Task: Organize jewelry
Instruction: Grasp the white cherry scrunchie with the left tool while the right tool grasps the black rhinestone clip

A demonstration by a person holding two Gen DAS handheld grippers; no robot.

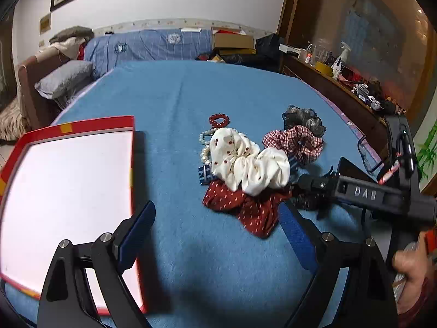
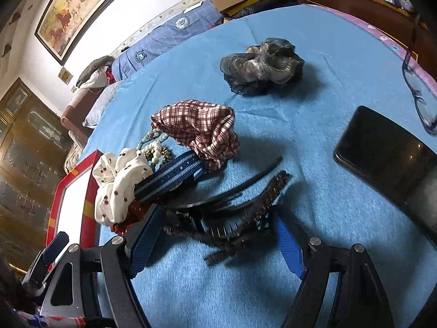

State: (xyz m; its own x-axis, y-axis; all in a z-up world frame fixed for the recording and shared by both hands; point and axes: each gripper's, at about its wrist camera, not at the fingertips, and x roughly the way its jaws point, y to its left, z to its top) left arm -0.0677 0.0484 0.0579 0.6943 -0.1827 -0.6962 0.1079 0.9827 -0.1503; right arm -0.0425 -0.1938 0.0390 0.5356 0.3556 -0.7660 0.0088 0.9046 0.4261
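A pile of hair accessories lies on the blue bedspread (image 1: 177, 104): a white cherry-print scrunchie (image 1: 245, 161), a red dotted scrunchie (image 1: 245, 210), a plaid scrunchie (image 2: 202, 131), a dark lace scrunchie (image 2: 262, 65), pearl bracelets (image 1: 204, 147) and a red bead bracelet (image 1: 220, 120). My left gripper (image 1: 217, 232) hangs open over bare blanket, between the red tray (image 1: 68, 191) and the pile. My right gripper (image 2: 218, 242) stands open, low over the black hair clips (image 2: 226, 218). The clips lie between its blue pads (image 2: 289, 246); I see no firm grip. A blue striped band (image 2: 172, 177) lies just beyond.
A black phone (image 2: 382, 158) and a pair of glasses (image 2: 418, 90) lie at the right of the bedspread. A cluttered wooden shelf (image 1: 341, 87) runs along the right side. Pillows and boxes sit at the far end.
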